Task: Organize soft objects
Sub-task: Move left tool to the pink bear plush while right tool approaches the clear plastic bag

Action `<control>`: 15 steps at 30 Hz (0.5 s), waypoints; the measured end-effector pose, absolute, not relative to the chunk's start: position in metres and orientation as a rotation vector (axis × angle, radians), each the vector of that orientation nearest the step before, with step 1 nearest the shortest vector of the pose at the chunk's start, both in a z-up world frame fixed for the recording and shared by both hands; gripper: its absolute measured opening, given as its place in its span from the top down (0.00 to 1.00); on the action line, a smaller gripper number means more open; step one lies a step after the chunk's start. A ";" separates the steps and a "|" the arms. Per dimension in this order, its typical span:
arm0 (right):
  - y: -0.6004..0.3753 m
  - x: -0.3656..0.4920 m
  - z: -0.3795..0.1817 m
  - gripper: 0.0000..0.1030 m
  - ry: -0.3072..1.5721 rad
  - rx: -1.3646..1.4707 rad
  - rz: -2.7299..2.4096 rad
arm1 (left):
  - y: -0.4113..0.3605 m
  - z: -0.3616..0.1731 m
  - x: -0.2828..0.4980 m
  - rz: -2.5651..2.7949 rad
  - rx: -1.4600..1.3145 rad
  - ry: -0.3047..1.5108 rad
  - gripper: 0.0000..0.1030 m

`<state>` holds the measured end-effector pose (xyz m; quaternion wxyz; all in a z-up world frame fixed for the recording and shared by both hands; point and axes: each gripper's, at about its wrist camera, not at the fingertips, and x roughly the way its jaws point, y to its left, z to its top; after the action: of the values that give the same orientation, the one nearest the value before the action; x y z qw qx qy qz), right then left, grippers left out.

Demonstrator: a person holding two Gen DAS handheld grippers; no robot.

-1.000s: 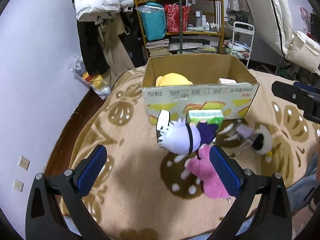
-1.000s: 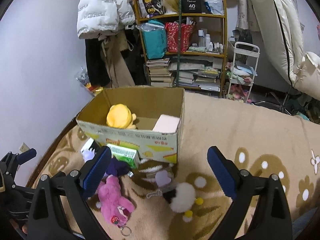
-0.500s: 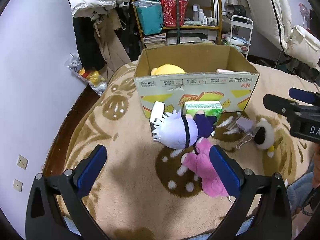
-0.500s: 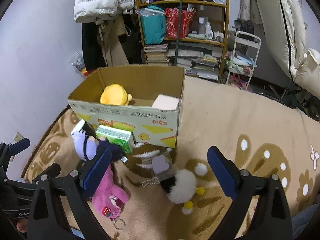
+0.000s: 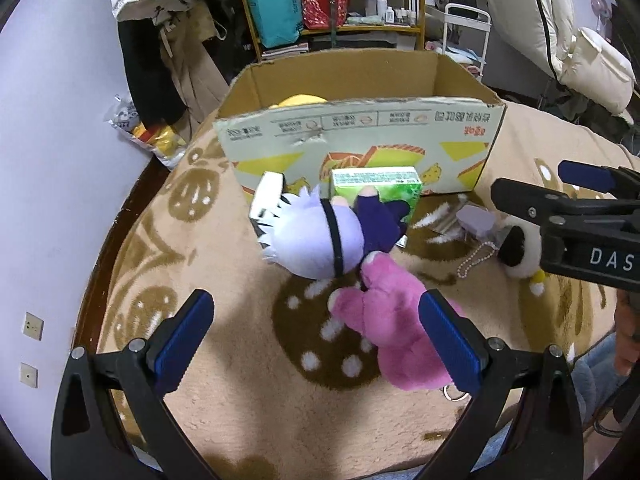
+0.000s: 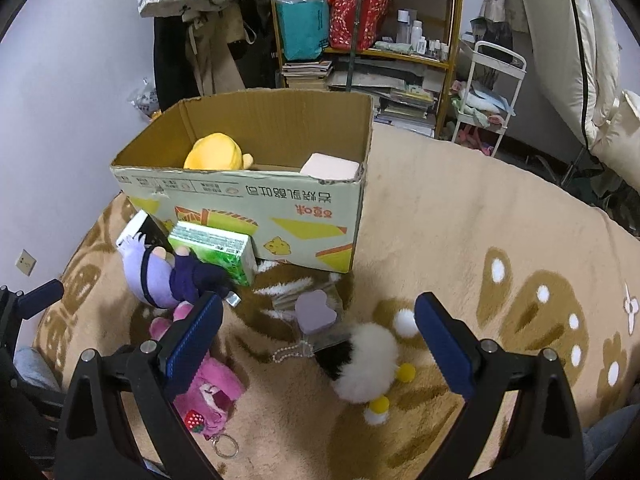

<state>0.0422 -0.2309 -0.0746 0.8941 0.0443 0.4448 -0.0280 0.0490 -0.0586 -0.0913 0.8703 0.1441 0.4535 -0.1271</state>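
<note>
A cardboard box [image 5: 360, 128] [image 6: 248, 196] stands open on the beige rug, with a yellow plush [image 6: 214, 152] and a pale pink block [image 6: 330, 166] inside. In front of it lie a white-haired plush doll [image 5: 316, 236] [image 6: 160, 272], a pink plush [image 5: 392, 320] [image 6: 208, 388], a white fluffy plush [image 6: 366, 360] [image 5: 520, 252] and a lilac heart [image 6: 316, 312]. My left gripper [image 5: 316, 336] is open and empty just before the doll and the pink plush. My right gripper [image 6: 320, 336] is open and empty above the white plush.
A green carton [image 5: 376, 188] [image 6: 216, 248] and a black-and-white box [image 5: 266, 196] lean at the cardboard box's front. A shelf unit [image 6: 360, 32] with bags and books, hung coats [image 6: 192, 20] and a white trolley [image 6: 492, 92] stand behind. The wooden floor edge [image 5: 120, 216] runs left of the rug.
Both grippers have moved forward and lower toward the toys in front of the box, which now look larger. Both stay open. The toys have not moved.
</note>
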 end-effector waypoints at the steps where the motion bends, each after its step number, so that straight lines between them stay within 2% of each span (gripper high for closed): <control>1: -0.231 0.043 -0.076 0.02 0.926 0.091 -0.060 | -0.060 -0.094 0.050 -0.270 0.300 0.956 0.02; 15: -0.222 0.064 -0.107 0.02 1.021 0.022 -0.069 | -0.077 -0.134 0.060 -0.333 0.247 1.133 0.02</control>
<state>0.0638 -0.2217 -0.1068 0.8720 0.0107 0.4883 -0.0328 0.0599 -0.0773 -0.1343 0.8235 0.1159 0.5328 -0.1568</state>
